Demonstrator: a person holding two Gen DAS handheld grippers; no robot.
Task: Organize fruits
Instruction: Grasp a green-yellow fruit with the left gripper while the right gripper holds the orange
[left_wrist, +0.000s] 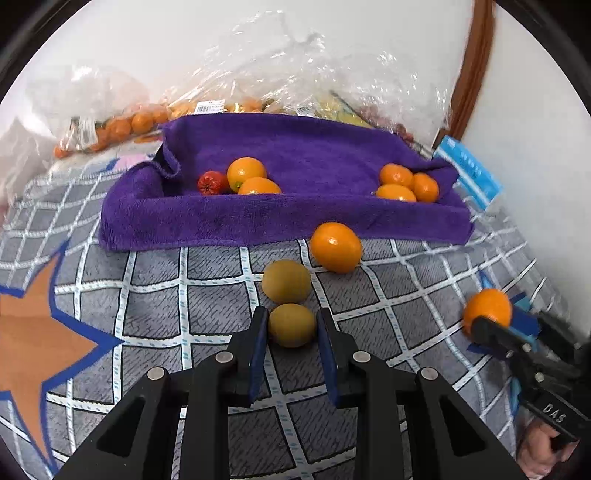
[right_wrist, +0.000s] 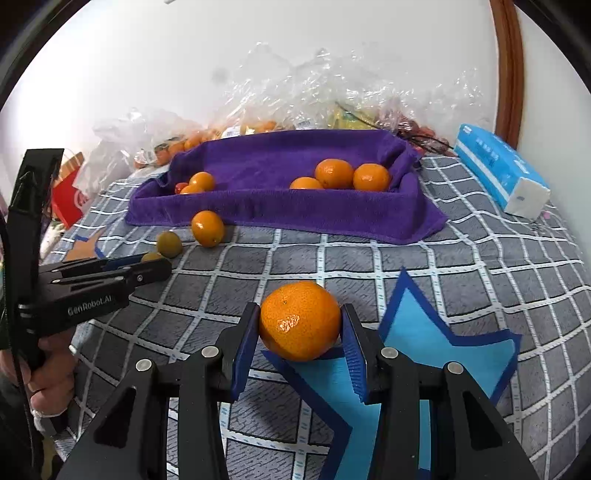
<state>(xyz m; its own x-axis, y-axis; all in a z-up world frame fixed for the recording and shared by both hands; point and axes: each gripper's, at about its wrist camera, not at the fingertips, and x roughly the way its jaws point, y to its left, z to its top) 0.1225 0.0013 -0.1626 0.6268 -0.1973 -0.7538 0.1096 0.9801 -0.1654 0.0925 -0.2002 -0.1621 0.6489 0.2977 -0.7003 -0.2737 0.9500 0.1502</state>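
Left hand-held gripper (left_wrist: 291, 325): bottom centre of left wrist view, jaws part open, straddling small yellow-green fruit (left_wrist: 291, 325); pads (left_wrist: 258, 347) beside the fruit with slim gaps each side, no grip yet by my read.
Second yellow-green fruit (left_wrist: 286, 281): just above the first, near it, contact unclear.
Loose orange (left_wrist: 335, 246): centre, just below the towel's front edge, long axis tilted slightly, upper left to lower right.
Purple towel tray (left_wrist: 258, 218): upper middle; red fruit (left_wrist: 211, 182) and two oranges (left_wrist: 246, 172) at its left end, three oranges (left_wrist: 396, 175) at its right end.
Surface: grey checked cloth (left_wrist: 155, 295), star pattern; counter or bed, cannot tell.
Right hand-held gripper (right_wrist: 300, 325): bottom centre of right wrist view, jaws wide, mandarin (right_wrist: 299, 320) between them; left pad seems touching, right pad just beside, firm hold cannot tell.
Mandarin axis: nearly round, slightly flattened, stem dimple facing up toward the camera; sits on blue star shape (right_wrist: 424, 339).
Tissue pack (right_wrist: 498, 170): upper right, well apart from fruit.
Risk left: round fruit could roll forward into its neighbour if the pads close off-centre.
Risk right: mandarin could squirt out of a loose pinch on lifting, or bruise if squeezed hard.
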